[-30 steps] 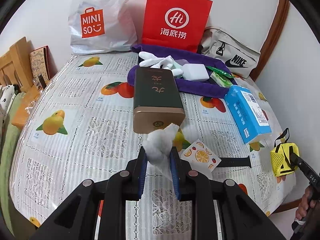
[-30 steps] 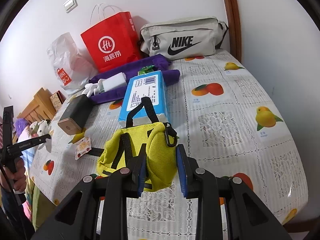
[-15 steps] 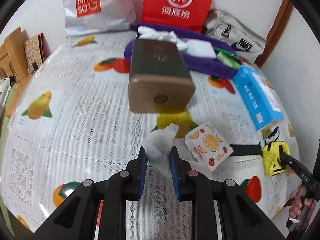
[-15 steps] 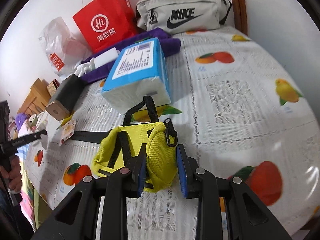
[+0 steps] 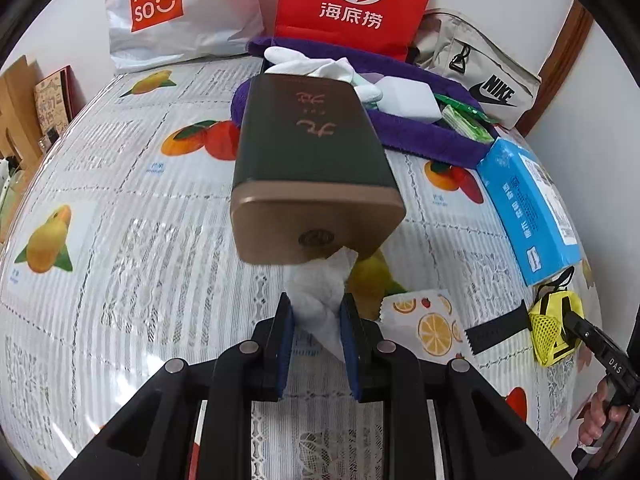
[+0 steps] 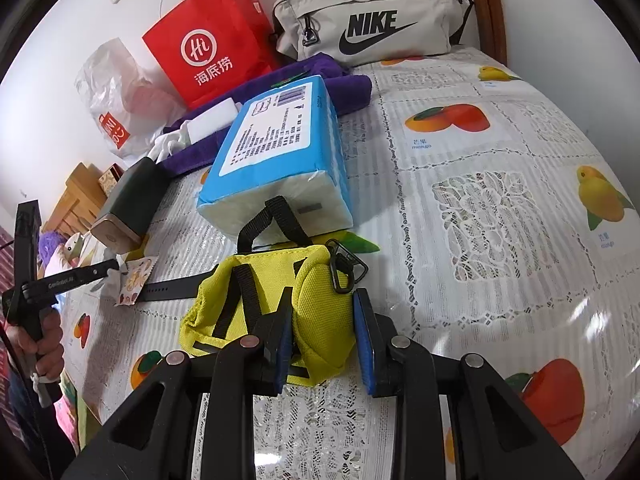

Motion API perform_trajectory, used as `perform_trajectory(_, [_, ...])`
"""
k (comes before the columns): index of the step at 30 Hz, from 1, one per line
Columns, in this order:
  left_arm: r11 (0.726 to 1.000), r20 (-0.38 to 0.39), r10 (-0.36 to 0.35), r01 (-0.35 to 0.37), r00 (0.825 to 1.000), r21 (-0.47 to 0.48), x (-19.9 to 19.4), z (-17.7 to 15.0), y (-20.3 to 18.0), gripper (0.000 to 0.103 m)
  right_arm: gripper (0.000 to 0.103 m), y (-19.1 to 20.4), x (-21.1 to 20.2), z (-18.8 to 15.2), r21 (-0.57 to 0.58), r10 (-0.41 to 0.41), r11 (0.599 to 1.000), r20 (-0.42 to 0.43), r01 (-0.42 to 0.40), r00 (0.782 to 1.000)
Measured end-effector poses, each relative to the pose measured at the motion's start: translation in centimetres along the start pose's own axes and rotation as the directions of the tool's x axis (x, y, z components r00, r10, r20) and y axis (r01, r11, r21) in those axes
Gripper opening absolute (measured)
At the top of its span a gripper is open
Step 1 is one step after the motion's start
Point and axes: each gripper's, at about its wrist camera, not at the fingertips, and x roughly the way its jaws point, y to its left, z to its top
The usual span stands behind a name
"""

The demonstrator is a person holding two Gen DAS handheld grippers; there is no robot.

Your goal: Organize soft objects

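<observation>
Left wrist view: we carry a crumpled white tissue (image 5: pixel 320 304) pinched in the left tool (image 5: pixel 316 320), the right tool (image 6: pixel 324 324) clamping a yellow pouch (image 6: pixel 320 312); next, we judge, setting both down.

yellow pouch (image 6: pixel 320 312), white tissue (image 5: pixel 320 300), blue pack (image 6: pixel 276 148)

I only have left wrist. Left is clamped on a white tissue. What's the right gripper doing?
Observer: The right gripper is shut on a yellow pouch.
Operator: Pouch lifted?
Observer: Can't tell for the pinched end; the rest of the pouch lies on the tablecloth, its black loop handle against the blue tissue pack.
Operator: Anything attached to it?
Observer: A black clip at its top corner and a black strap running toward the left gripper.
</observation>
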Motion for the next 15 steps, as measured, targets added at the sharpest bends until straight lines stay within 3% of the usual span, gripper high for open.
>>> perform_trajectory(15, [1.000,0.059,-0.006,0.006,0.998,0.000,-3.5,0.5,-0.2,0.021,0.028,2.2,-4.9,1.0,-0.071,0.007,0.997,0.078,-0.001,0.997])
